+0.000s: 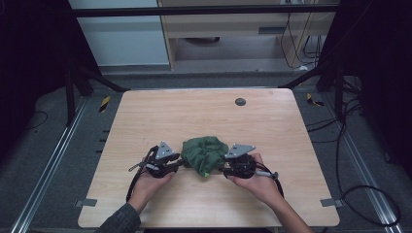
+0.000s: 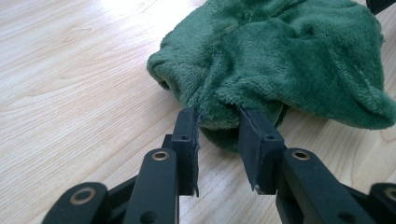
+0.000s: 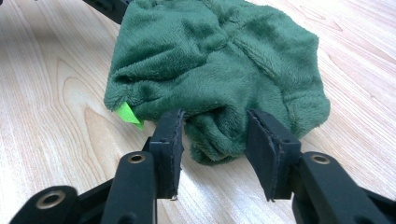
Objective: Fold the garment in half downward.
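A crumpled dark green plush cloth (image 1: 204,154) lies on the wooden table (image 1: 194,111), in front of the middle. My left gripper (image 1: 181,161) meets its left edge and my right gripper (image 1: 222,168) its right edge, each held by a hand. In the left gripper view a fold of the cloth (image 2: 280,60) sits pinched between the tips of my left gripper (image 2: 218,122). In the right gripper view a thick fold of the cloth (image 3: 219,60) fills the gap of my right gripper (image 3: 215,125) and touches both pads. A bright green tag (image 3: 127,114) sticks out beside it.
A small dark round cap (image 1: 240,102) is set in the table near its far edge. Bare wood surrounds the cloth on all sides. Cables lie on the floor to the right of the table (image 1: 359,194).
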{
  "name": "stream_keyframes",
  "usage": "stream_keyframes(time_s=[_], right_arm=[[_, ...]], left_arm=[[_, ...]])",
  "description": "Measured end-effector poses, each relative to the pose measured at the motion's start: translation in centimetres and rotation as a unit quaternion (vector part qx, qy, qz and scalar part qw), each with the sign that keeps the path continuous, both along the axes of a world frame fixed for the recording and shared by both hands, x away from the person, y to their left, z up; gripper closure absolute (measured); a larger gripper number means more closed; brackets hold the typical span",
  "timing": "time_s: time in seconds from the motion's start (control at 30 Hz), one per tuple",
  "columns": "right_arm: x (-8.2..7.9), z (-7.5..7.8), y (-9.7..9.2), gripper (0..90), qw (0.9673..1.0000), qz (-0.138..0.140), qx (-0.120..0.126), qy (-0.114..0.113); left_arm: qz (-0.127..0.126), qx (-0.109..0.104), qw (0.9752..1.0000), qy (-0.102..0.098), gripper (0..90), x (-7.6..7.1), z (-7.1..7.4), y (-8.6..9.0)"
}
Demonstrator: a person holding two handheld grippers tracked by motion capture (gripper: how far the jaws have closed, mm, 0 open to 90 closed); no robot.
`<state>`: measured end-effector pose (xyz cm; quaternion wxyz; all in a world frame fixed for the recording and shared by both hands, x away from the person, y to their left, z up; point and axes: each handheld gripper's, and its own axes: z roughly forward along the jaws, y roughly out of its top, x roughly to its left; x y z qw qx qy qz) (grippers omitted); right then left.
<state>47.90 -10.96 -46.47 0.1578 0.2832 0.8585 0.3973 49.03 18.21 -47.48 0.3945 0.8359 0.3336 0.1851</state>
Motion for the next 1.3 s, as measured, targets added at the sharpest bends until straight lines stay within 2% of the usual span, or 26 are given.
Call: stream_keyframes(time_s=[0.6, 0.87, 0.9, 0.93, 0.97, 1.0, 1.03, 1.07, 1.1, 1.13, 1.2, 1.3], right_arm=[[-0.3, 0.1, -0.4, 48.2, 0.9999, -0.011, -0.001, 0.005], [-0.3, 0.1, -0.7, 40.5, 0.9998, -0.019, 0.0, 0.009], [-0.3, 0.1, -0.8, 38.3, 0.9997, -0.021, 0.0, 0.009], [-0.3, 0.2, -0.9, 32.8, 0.9997, -0.022, 0.001, 0.01], [-0.3, 0.2, -0.9, 32.8, 0.9997, -0.022, 0.001, 0.01], [-0.4, 0.2, -0.9, 25.3, 0.9996, -0.026, 0.002, 0.015], [-0.4, 0.2, -0.9, 25.3, 0.9996, -0.026, 0.002, 0.015], [-0.6, 0.3, -1.1, 18.7, 0.9995, -0.029, 0.002, 0.009], [-0.6, 0.3, -1.1, 18.7, 0.9995, -0.029, 0.002, 0.009], [-0.6, 0.4, -1.3, 11.6, 0.9993, -0.035, 0.003, 0.015], [-0.7, 0.4, -1.5, 10.5, 0.9991, -0.039, 0.004, 0.017], [-1.0, 0.5, -1.9, 7.6, 0.9989, -0.045, 0.001, 0.015]], left_arm=[[-0.004, 0.003, 1.0, 0.007, 65.0, -1.0, -0.1, 0.8], [-0.002, 0.003, 1.0, 0.008, 59.9, -1.4, 0.1, 0.9], [-0.001, 0.004, 0.9999, 0.01, 57.5, -1.4, 0.1, 0.9], [0.001, 0.007, 0.9999, 0.013, 51.0, -1.5, 0.1, 0.9], [0.001, 0.007, 0.9999, 0.013, 46.1, -1.5, 0.1, 0.9], [0.002, 0.008, 0.9998, 0.018, 40.5, -1.5, 0.0, 0.8], [0.002, 0.008, 0.9998, 0.018, 35.8, -1.5, 0.0, 0.8], [0.004, 0.008, 0.9998, 0.017, 31.0, -1.7, 0.1, 0.9], [0.004, 0.008, 0.9998, 0.017, 26.2, -1.7, 0.1, 0.9], [0.005, 0.008, 0.9997, 0.021, 21.1, -1.8, 0.1, 0.9], [0.006, 0.01, 0.9993, 0.035, 18.2, -2.0, 0.2, 1.0], [0.003, 0.011, 0.9992, 0.038, 12.8, -2.4, 0.4, 1.1]])
